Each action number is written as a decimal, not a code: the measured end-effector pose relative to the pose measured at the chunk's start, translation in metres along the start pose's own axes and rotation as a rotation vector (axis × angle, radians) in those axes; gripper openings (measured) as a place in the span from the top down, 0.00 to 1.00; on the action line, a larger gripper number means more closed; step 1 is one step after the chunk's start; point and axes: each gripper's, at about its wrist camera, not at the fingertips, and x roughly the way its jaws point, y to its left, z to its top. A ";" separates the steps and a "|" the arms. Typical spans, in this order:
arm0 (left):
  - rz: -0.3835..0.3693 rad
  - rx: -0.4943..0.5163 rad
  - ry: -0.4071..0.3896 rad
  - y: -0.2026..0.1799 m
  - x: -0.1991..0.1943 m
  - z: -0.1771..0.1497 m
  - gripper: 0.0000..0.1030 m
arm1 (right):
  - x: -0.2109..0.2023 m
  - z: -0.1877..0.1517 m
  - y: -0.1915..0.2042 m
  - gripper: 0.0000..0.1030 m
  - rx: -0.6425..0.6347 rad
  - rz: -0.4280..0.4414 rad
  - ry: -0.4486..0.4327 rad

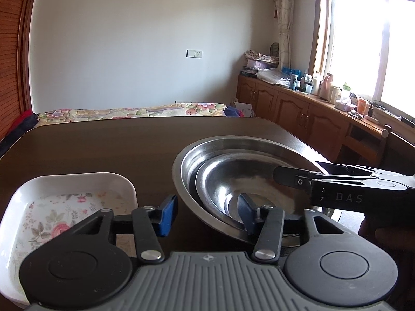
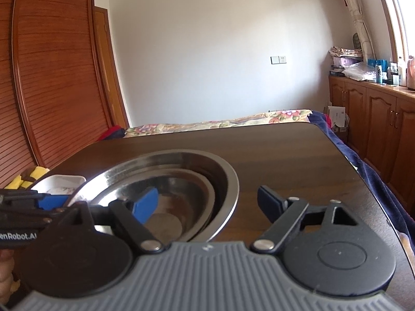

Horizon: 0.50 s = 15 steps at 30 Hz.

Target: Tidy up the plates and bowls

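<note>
Straddling the nested steel bowls' (image 1: 241,181) near rim, the left gripper (image 1: 207,213) and right gripper (image 2: 207,202) both gape empty beside the white dish (image 1: 70,202), leaving the dark surface (image 2: 298,155) beyond bare to its far edge.

Two stainless steel bowls sit nested on the dark wooden table, right of centre and toward the near edge: the large outer bowl (image 1: 189,160) holds a smaller inner bowl (image 1: 223,181) pushed toward its near side, and both look tilted. Left of them, apart from the steel rim, lies a white rectangular dish (image 1: 77,178) with rounded corners and a floral-printed bottom, upright and empty.
</note>
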 end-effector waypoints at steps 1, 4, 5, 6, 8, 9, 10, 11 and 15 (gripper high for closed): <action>-0.002 0.001 0.000 -0.001 0.000 0.000 0.51 | 0.000 0.001 0.000 0.24 -0.002 0.001 0.001; -0.005 0.005 0.000 0.000 0.001 0.001 0.54 | 0.002 0.000 0.002 0.35 -0.006 0.003 0.007; -0.004 0.005 0.000 0.000 0.001 0.001 0.55 | 0.002 0.000 0.002 0.38 -0.007 0.003 0.010; -0.003 0.005 0.000 0.000 0.001 0.001 0.55 | 0.003 0.000 0.002 0.42 -0.006 0.005 0.012; -0.004 0.005 -0.001 0.000 0.001 0.001 0.55 | 0.003 0.000 0.002 0.46 -0.004 0.007 0.016; -0.004 0.005 -0.001 -0.001 0.001 0.001 0.55 | 0.004 0.000 0.003 0.50 -0.004 0.009 0.017; -0.004 0.005 -0.001 0.000 0.001 0.001 0.55 | 0.004 0.000 0.003 0.54 -0.005 0.010 0.019; -0.004 0.005 -0.001 -0.001 0.001 0.001 0.55 | 0.004 0.000 0.004 0.55 -0.005 0.012 0.021; 0.006 -0.001 -0.008 0.000 0.000 0.002 0.57 | 0.004 -0.001 0.003 0.62 0.001 0.009 0.025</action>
